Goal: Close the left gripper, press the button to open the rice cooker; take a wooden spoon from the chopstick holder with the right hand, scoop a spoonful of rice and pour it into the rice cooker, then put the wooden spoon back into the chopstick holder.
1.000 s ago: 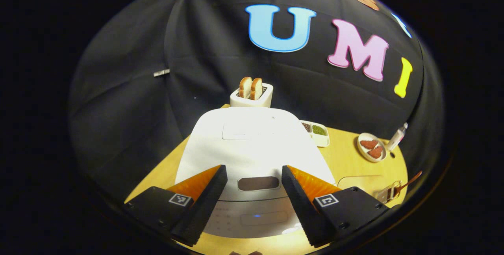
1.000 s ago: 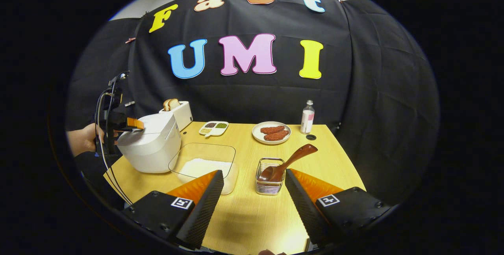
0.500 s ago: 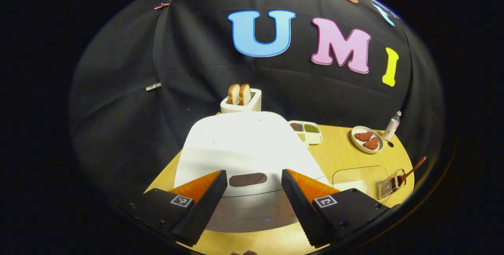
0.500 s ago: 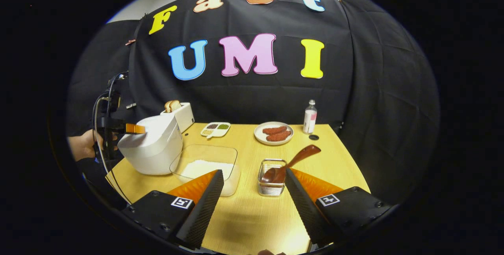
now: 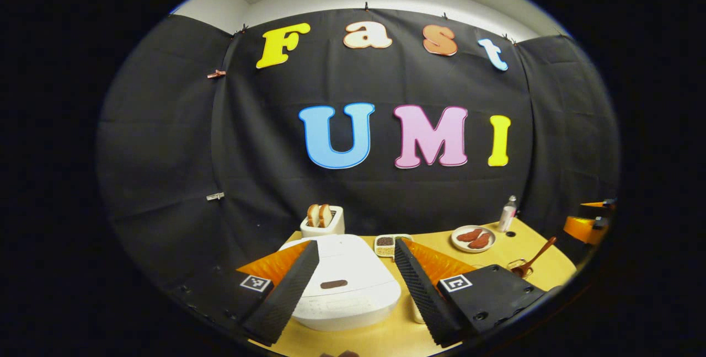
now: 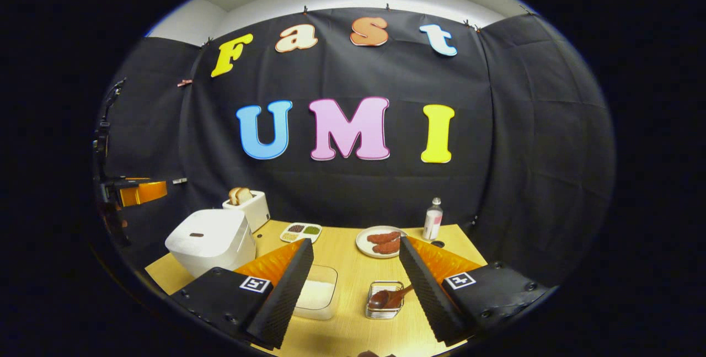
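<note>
2 grippers raised, rice cooker [image 5: 345, 282] farther

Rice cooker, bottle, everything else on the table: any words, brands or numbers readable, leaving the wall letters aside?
None can be read.
Rice cooker: front panel marks too faint to read.
Bottle: label too small to read.
Square marker: a coded pattern, no words.
</note>
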The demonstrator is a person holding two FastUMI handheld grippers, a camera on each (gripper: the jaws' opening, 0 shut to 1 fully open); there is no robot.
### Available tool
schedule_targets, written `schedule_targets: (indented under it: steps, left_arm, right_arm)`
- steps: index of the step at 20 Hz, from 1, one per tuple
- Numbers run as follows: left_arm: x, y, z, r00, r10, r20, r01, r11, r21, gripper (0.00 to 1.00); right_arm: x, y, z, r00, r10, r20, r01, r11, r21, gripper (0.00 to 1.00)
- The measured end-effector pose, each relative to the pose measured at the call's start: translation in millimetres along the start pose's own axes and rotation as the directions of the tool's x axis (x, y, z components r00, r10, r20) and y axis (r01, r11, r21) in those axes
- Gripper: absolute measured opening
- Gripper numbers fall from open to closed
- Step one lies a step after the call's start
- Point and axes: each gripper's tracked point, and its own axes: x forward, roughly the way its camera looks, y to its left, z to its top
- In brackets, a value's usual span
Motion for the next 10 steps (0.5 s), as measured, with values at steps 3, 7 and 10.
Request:
schedule_targets:
  steps: [3, 7, 10]
  left_arm:
    - [-34, -14, -2, 0.999, -0.029, 0.019, 0.029, 0.999, -0.014, 0.95]
    - [-64, -31, -26, 0.994, -0.108, -0.007, 0.108, 0.992, -0.059, 0.96]
    - [-69, -22, -32, 0.991, -0.133, -0.008, 0.133, 0.991, -0.031, 0.95]
  right_arm:
    - [-20, 1, 13, 0.998, -0.045, 0.051, 0.047, 0.998, -0.039, 0.99]
    - [-44, 19, -11, 0.997, -0.078, 0.017, 0.079, 0.996, -0.038, 0.98]
    - [-48, 38, -28, 0.997, -0.077, -0.024, 0.076, 0.997, -0.019, 0.98]
